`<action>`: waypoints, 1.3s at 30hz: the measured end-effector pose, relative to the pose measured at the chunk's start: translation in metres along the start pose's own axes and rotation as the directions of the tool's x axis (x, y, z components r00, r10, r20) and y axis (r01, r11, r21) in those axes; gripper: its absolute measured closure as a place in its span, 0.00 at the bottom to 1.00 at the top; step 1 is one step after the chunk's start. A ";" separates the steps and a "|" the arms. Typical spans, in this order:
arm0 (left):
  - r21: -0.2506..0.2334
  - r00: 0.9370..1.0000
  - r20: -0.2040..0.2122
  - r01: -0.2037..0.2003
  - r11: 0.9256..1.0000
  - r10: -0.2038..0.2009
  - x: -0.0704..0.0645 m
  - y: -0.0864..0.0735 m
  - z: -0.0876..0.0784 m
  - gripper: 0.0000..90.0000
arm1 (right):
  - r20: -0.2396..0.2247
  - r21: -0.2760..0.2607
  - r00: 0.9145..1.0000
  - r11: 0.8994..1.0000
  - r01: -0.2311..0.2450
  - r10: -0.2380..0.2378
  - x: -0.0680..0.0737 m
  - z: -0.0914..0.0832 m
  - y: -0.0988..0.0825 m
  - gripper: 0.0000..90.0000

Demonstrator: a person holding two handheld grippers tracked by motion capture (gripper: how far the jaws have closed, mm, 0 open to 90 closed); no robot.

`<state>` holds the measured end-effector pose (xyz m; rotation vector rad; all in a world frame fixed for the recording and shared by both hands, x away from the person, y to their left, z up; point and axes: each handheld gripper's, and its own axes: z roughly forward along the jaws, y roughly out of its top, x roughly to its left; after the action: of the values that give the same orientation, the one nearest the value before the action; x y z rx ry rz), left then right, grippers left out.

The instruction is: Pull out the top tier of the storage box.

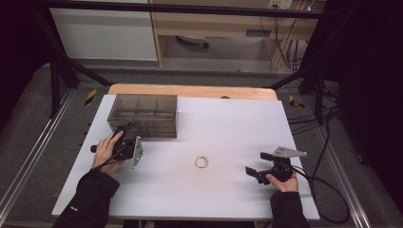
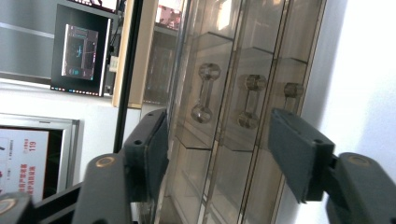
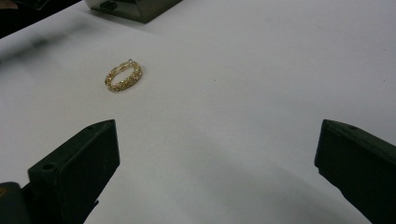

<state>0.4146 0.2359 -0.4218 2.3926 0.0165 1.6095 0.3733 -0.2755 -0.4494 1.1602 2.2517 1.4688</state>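
Left gripper view: a smoked, see-through drawer box (image 2: pixel 219 116) is seen close ahead, its drawer fronts carrying clear knobs (image 2: pixel 204 93), which lie ahead between the two black jaws of the left hand-held gripper (image 2: pixel 219 154). The jaws are set partly apart, and nothing is pressed by them. In the high view, this left hand-held gripper (image 1: pixel 127 137) is held just at the front of the drawer box (image 1: pixel 143 115), which stands at the far left of the white worktop (image 1: pixel 228 118). A gold bracelet (image 1: pixel 201 162) lies mid-worktop, well apart from the box. The right hand-held gripper (image 1: pixel 256 164) is held near the bracelet, its jaws spread wide and empty.
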 end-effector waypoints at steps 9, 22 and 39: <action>0.031 0.997 -0.040 -0.067 0.997 0.068 -0.004 0.004 0.005 0.55 | 0.000 -0.002 1.000 1.000 0.001 -0.001 0.000 0.000 0.000 0.01; 0.041 0.992 -0.091 -0.088 0.995 0.092 -0.007 0.003 0.010 0.69 | -0.001 -0.002 1.000 1.000 0.001 -0.001 0.000 0.000 0.000 0.01; 0.058 0.971 -0.183 -0.142 0.988 0.151 -0.015 0.002 0.017 0.83 | -0.001 -0.003 1.000 1.000 0.001 -0.001 0.000 0.000 0.000 0.01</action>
<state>0.4237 0.2286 -0.4407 2.3140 -0.0923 1.9162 0.3732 -0.2756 -0.4492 1.1570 2.2499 1.4723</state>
